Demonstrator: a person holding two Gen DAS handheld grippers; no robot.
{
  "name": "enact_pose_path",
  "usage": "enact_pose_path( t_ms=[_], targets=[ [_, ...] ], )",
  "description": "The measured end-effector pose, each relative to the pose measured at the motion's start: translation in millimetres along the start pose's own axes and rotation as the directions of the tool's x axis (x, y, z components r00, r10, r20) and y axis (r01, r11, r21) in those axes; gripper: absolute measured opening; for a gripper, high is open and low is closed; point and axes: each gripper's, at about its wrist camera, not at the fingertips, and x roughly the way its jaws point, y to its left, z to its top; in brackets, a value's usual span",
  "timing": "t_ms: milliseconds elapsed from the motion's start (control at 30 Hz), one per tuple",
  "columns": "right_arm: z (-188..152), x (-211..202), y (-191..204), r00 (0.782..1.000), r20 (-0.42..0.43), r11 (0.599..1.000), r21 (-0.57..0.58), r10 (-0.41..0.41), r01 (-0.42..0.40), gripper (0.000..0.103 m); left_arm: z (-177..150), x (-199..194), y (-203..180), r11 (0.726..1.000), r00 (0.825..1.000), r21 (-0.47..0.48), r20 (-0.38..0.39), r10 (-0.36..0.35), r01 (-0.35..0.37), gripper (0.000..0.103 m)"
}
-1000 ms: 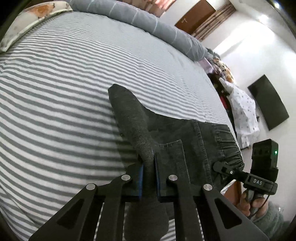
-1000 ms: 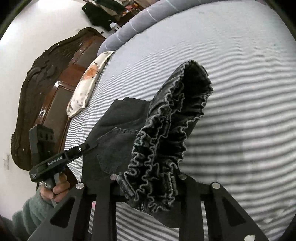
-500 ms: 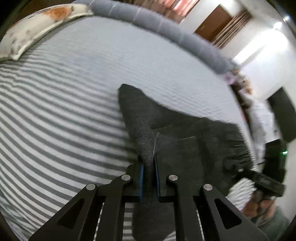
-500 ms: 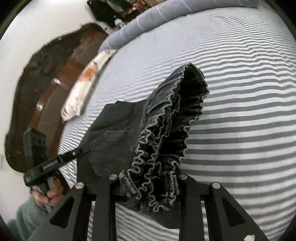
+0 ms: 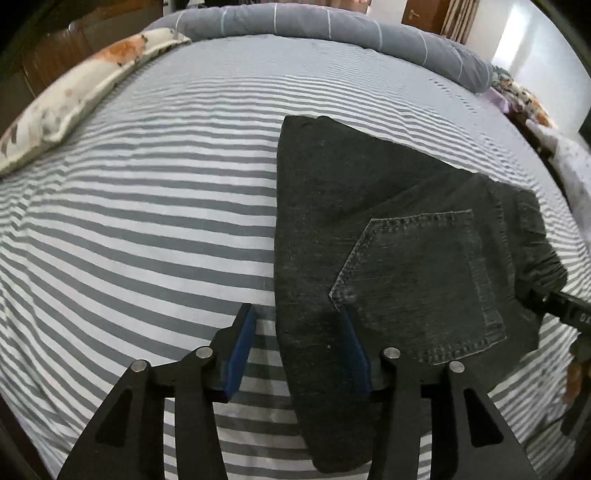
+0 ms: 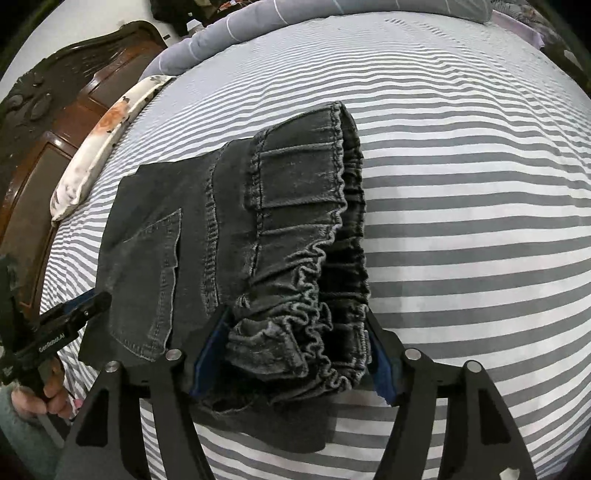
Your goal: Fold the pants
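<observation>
Striped bed sheet [image 5: 147, 229] is spread under everything. Nearest, the fingers of the left gripper [image 5: 299, 354] are being opened, with the folded edge of the pants [image 5: 369, 221] lying loose between them. The fingers of the right gripper [image 6: 295, 354] are being opened too, around the bunched waistband [image 6: 306, 229], which is not seen to be pressed. The pants are laid near the bed's close edge. The puffy waistband could spring up, or the fold could be dragged if cloth is caught. One pair of pants, two grippers, one pillow [image 5: 74, 96] and one rolled blanket [image 5: 332, 22] are counted.
</observation>
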Motion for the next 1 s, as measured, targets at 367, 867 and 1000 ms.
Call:
enact_pose_path(
  t_ms=[367,867,1000],
  targets=[
    [-6,-73,35,0.989,0.136,0.996,-0.045,-0.065,0.072,0.078,-12,-63,-25,0.991,0.99,0.062,0.088,0.115,-0.12,0.067],
    [-66,-160,115,0.941,0.3,0.971,-0.128,-0.156,0.202,0.101,-66,-183,-42,0.978,0.957,0.002,0.206,0.203,-0.208,0.093],
    [-80,-164,125,0.943,0.29,0.969,-0.129,-0.166,0.21,0.101,-79,-200,-40,0.967,0.942,-0.043,0.218,0.254,-0.251,0.094]
  ],
)
